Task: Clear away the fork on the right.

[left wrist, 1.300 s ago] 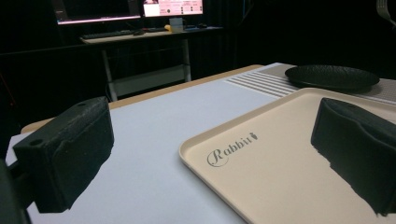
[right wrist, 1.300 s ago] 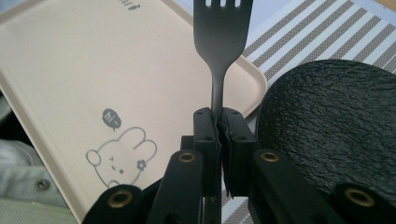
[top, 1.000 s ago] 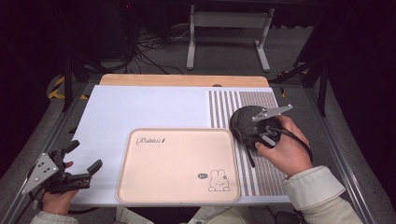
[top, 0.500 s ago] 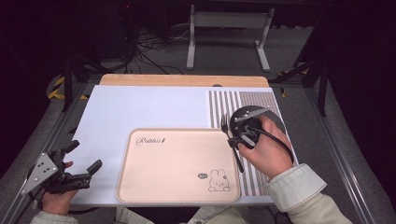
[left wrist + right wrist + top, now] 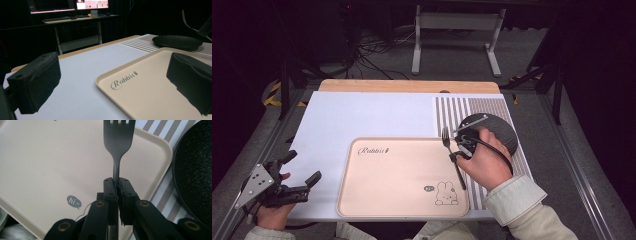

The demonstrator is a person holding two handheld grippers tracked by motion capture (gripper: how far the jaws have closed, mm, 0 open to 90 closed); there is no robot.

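While I had the right gripper [image 5: 460,150] pinching the fork [image 5: 451,155] by its handle, jaws pressed tight on it, the fork hung over the right edge of the beige tray [image 5: 377,200], tines pointing away from me. Judged pickup done; the fork was clear of the black plate [image 5: 499,131], which sat just right of the tray. Left to do, by my guess: set the fork down on the tray and let go. Left gripper [image 5: 287,180] sat off the tray's left side, jaws spread, holding nothing.

Fork [image 5: 451,155] above tray's [image 5: 387,200] right edge
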